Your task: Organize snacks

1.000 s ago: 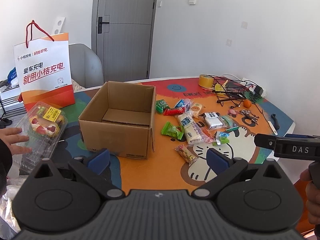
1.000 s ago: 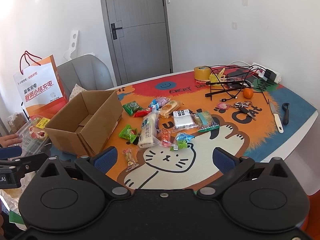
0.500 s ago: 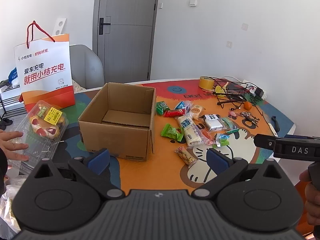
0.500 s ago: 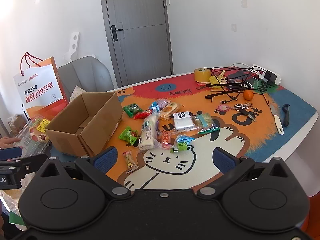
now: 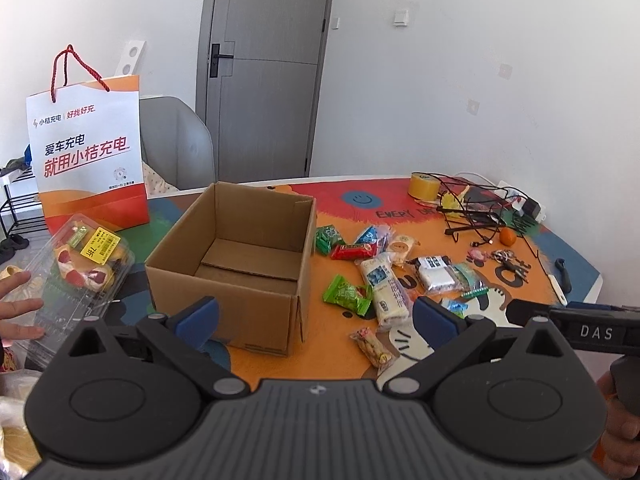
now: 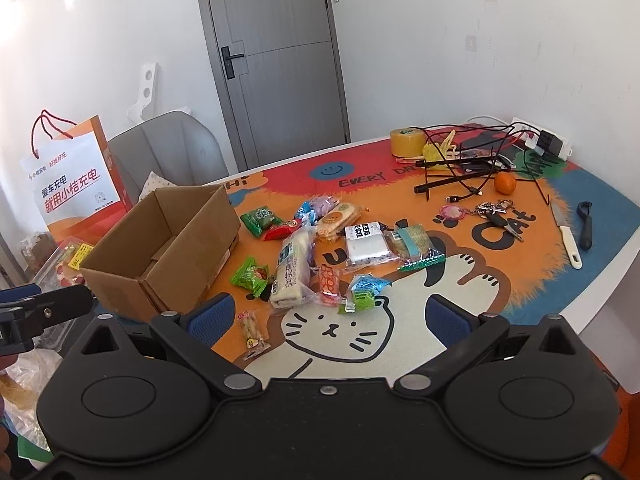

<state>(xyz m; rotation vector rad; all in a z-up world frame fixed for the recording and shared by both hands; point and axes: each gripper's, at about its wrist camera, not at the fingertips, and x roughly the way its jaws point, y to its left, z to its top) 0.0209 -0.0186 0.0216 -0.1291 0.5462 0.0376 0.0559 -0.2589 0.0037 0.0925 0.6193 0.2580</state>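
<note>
The left claw [image 5: 316,314] is spread wide and holds nothing. The right claw [image 6: 326,314] is spread wide too, and it is empty as well. Both hang above the near edge of the surface [image 6: 520,300], not touching anything.

The snacks [image 6: 320,248] lie in a loose pile on the bright cat mat, just to the right of the open cardboard box [image 5: 240,256]. The box looks empty inside. A small yellow snack pack [image 6: 252,328] lies closest to the right claw, a little apart from the rest. A green pack [image 5: 346,294] sits near the box wall.

I think the job has hardly begun, since no snack is in the box yet. A good way to start is to take one pack at a time. The yellow one looks easiest, with room around it. Come straight down, pinch the middle gently so it does not crush, lift it clear, then let go low over the box. The wrappers look slippery, so a slow squeeze seems best.
</note>
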